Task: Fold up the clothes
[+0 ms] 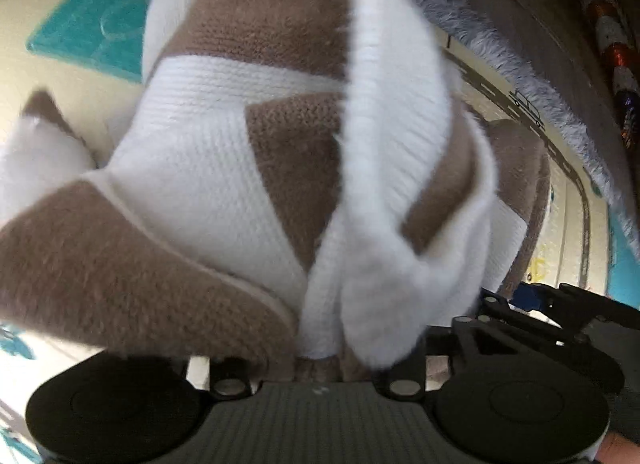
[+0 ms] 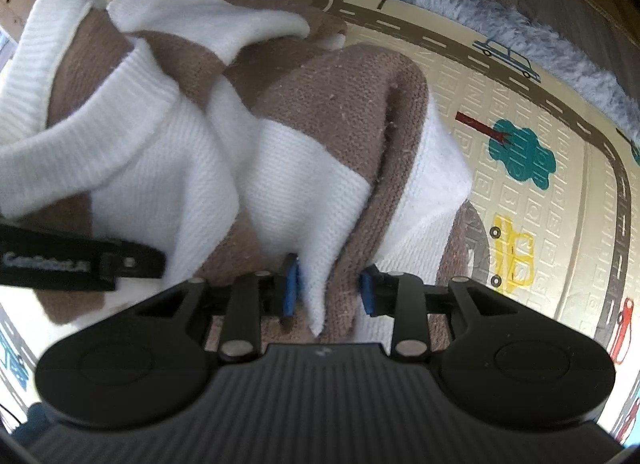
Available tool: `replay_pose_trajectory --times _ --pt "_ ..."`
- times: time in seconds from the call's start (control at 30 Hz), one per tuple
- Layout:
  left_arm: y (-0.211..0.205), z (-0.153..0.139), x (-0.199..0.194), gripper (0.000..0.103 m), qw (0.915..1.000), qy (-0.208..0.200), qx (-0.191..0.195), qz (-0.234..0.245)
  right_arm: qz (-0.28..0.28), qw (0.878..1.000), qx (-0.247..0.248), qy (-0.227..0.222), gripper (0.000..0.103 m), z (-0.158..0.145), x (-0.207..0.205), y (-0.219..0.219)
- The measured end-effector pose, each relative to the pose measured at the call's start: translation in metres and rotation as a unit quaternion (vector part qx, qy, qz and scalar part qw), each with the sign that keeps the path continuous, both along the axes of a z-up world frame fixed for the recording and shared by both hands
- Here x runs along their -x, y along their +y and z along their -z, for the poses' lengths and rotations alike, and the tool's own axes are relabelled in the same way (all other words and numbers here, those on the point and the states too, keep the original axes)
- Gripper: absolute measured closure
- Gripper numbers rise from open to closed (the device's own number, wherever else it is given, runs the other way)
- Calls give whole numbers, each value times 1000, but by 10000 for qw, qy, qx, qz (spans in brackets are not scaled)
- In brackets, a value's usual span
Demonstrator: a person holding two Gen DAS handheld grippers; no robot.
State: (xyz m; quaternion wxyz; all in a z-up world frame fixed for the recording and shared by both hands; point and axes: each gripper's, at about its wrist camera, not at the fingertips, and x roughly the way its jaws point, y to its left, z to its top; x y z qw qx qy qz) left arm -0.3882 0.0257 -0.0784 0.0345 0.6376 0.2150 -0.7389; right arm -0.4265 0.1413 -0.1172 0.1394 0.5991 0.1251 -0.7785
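A brown and white knit sweater [image 1: 224,151] fills the left wrist view, bunched and blurred. Its folds gather into my left gripper [image 1: 328,356], which is shut on it, and the cloth hides the fingers. In the right wrist view the same sweater [image 2: 304,151] lies crumpled over the play mat. My right gripper [image 2: 328,284] is shut on a thick fold of it, and a white tip hangs between the blue pads [image 2: 290,288]. The left gripper's black body [image 2: 80,260] shows at the left edge. The right gripper [image 1: 532,300] shows at the lower right of the left wrist view.
Under the sweater lies a cream play mat [image 2: 520,199] printed with roads, cars and a teal tree. A shaggy grey-blue rug [image 2: 500,19] borders its far side. In the left wrist view a teal patch [image 1: 92,23] marks the mat at the upper left.
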Motion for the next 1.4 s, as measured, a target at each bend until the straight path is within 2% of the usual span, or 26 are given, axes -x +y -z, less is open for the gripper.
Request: replay_pose_trajectory --times 0.13,0.23,0.47,0.6,0.93,1.17,1.33,1.4 --pt "25 -22 -11 66 9975 142 620 294 208 9993 215 -205 72 -9 -2 6" --pt "40 -37 -20 66 9945 215 916 469 281 9981 401 -376 74 -18 -9 12" --pt "51 -80 -55 67 9886 509 1305 560 46 9982 570 -182 76 -56 -40 12" --pt "43 -103 -64 67 9850 656 1513 502 26 9969 785 -106 76 -84 -52 14" --pt "61 -163 -102 67 9793 932 1728 488 -284 9956 865 200 78 -148 -93 14" --pt "52 -201 -108 68 9810 956 1641 398 -280 9939 1035 269 79 -191 -90 16" --pt "39 -252 -86 68 9795 854 1763 462 -434 9940 991 189 80 -239 -79 -7" --pt "31 -284 -78 68 9785 874 1805 474 -525 9935 994 154 81 -266 -74 -18"
